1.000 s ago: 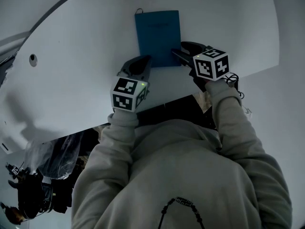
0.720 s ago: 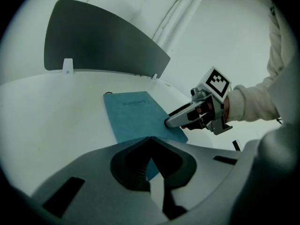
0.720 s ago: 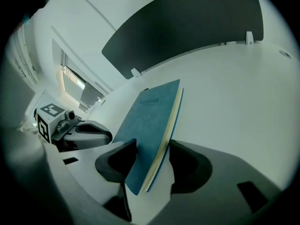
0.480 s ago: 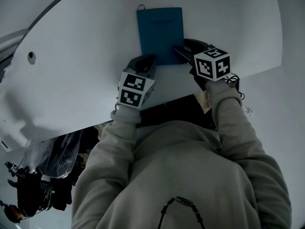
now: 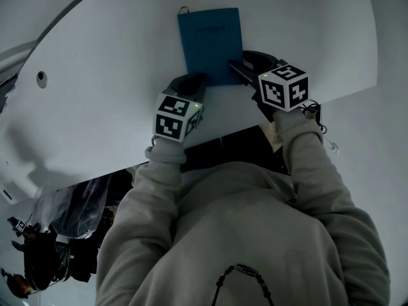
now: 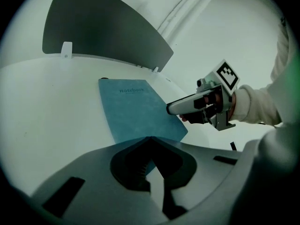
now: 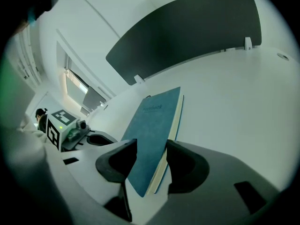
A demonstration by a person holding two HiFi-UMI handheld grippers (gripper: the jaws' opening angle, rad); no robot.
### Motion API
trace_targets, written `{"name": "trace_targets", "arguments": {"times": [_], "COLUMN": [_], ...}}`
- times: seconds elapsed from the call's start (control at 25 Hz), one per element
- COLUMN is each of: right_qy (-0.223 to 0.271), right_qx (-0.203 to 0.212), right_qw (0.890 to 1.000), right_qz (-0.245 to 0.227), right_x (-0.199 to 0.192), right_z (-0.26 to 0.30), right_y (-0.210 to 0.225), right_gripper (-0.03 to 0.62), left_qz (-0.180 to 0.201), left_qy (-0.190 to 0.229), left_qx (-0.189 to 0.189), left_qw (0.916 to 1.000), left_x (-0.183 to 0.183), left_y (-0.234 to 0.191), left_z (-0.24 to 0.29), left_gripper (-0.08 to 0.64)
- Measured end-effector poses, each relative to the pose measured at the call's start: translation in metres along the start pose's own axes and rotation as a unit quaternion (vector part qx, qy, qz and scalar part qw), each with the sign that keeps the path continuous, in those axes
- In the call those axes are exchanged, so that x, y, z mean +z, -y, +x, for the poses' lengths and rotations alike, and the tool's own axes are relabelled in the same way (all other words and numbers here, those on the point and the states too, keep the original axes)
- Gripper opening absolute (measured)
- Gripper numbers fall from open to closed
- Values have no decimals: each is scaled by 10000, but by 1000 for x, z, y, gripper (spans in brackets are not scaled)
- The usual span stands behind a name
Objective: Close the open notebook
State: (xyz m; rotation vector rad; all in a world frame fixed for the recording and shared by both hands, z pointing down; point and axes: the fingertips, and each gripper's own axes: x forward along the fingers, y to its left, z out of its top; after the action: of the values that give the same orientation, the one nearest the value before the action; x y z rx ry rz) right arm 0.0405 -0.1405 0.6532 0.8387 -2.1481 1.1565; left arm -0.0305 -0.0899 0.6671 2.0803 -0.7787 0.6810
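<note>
Left gripper [image 5: 193, 81] has crept a touch farther across the table [image 5: 108, 69] over the last second, and its marker cube [image 5: 174, 116] has turned a new face to the head camera. The right gripper [image 5: 238, 66] has hardly stirred. The notebook [image 5: 210, 43] has slid a shade toward the far side.

And the book is down! It lies shut and flat on the white table, blue cover up, straight ahead of the person, with a dark curved panel [image 7: 187, 32] standing along the table's far edge.

Right gripper, own view: jaws either side of the notebook's near right corner and clenched on it, one on the cover, the other against the pale page edges [image 7: 172, 125].

Left gripper, own view: jaw tips pressed together with nothing between them, parked just at the notebook's near left corner. Across the cover, the right gripper's nose shows at the book's right edge.
</note>
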Motion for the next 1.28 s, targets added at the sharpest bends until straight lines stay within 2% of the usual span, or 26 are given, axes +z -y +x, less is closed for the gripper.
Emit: {"name": "trace_targets", "arguments": {"times": [0.12, 0.24, 0.36, 0.56, 0.76, 0.92, 1.12, 1.28], "right_qy": [233, 324, 400, 660, 748, 656, 535, 343], "right_qx": [154, 315, 431, 1037, 1563, 1835, 1996, 2012], "right_qw": [9995, 9981, 9971, 9914, 9828, 9779, 9729, 9723], "right_qz": [-175, -416, -485, -443, -634, -758, -1041, -1139], "right_x": [18, 30, 37, 48, 56, 60, 58, 57], "right_z": [-13, -24, -30, -35, -35, -22, -3, 16], "right_y": [-18, -37, -54, -89, -123, -151, -177, -192], "right_gripper": [199, 199, 199, 199, 199, 199, 199, 199], "left_qz": [111, -71, 19, -85, -311, -483, -806, -996], "left_qy": [109, 277, 350, 754, 1316, 1346, 1494, 1550], "left_qx": [-144, -333, -500, -562, -305, 178, 735, 886], "left_qw": [9998, 9990, 9981, 9955, 9903, 9896, 9827, 9789], "left_x": [1, 3, 7, 10, 10, -9, -31, -50], "left_y": [8, 13, 14, 12, 2, -22, -48, -56], "left_z": [-1, -3, -10, -27, -59, -88, -127, -144], "left_gripper": [0, 0, 0, 0, 0, 0, 0, 0]}}
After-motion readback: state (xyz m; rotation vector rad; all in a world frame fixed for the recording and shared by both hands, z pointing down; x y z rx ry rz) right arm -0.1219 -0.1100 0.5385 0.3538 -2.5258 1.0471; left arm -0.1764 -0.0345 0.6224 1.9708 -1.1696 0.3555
